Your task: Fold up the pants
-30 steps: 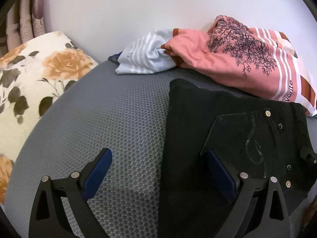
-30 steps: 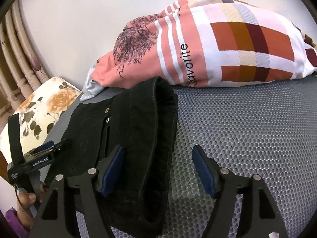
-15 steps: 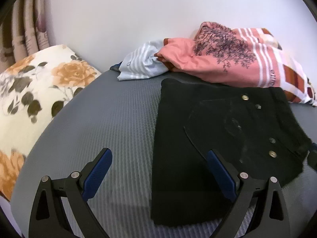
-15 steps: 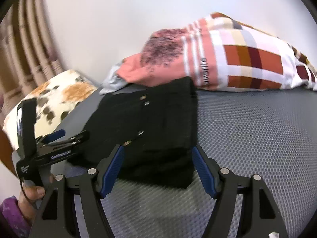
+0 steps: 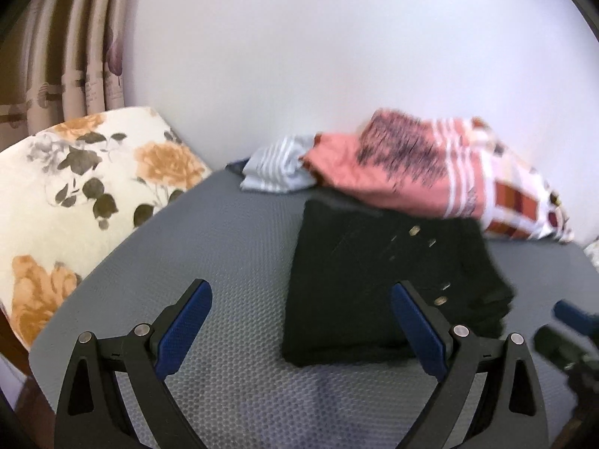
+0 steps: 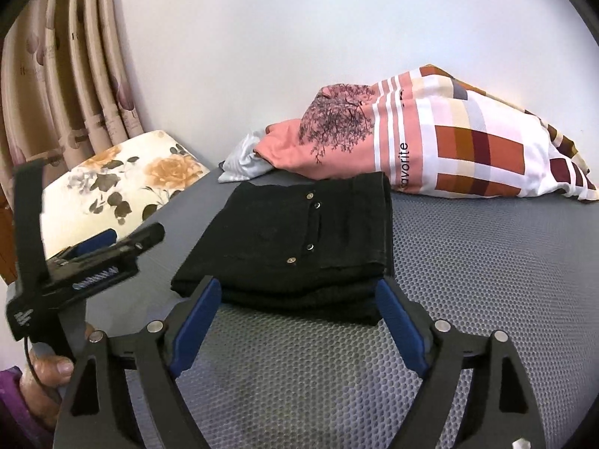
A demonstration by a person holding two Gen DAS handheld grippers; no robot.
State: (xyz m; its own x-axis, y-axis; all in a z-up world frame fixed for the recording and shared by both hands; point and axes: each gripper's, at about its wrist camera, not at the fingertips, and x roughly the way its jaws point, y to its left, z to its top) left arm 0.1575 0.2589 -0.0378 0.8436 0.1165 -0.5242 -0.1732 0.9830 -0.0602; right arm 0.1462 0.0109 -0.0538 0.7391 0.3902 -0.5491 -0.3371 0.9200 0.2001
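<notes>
The black pants (image 5: 378, 277) lie folded into a flat rectangular stack on the grey mesh surface (image 5: 224, 262), metal rivets facing up; they also show in the right wrist view (image 6: 299, 239). My left gripper (image 5: 301, 327) is open and empty, held back from the stack's near left edge. My right gripper (image 6: 297, 318) is open and empty, just short of the stack's near edge. The left gripper's body (image 6: 93, 258) appears at the left of the right wrist view, apart from the pants.
A heap of pink, striped and checked clothes (image 6: 411, 149) lies behind the pants against the white wall. A floral cushion (image 5: 75, 194) sits at the left edge, with curtains (image 6: 67, 75) behind it. Grey mesh extends right of the pants (image 6: 505, 262).
Both grippers have pulled back and up from the pants. The right gripper has let go of the thick folded edge it was around, and the stack now lies flat.
</notes>
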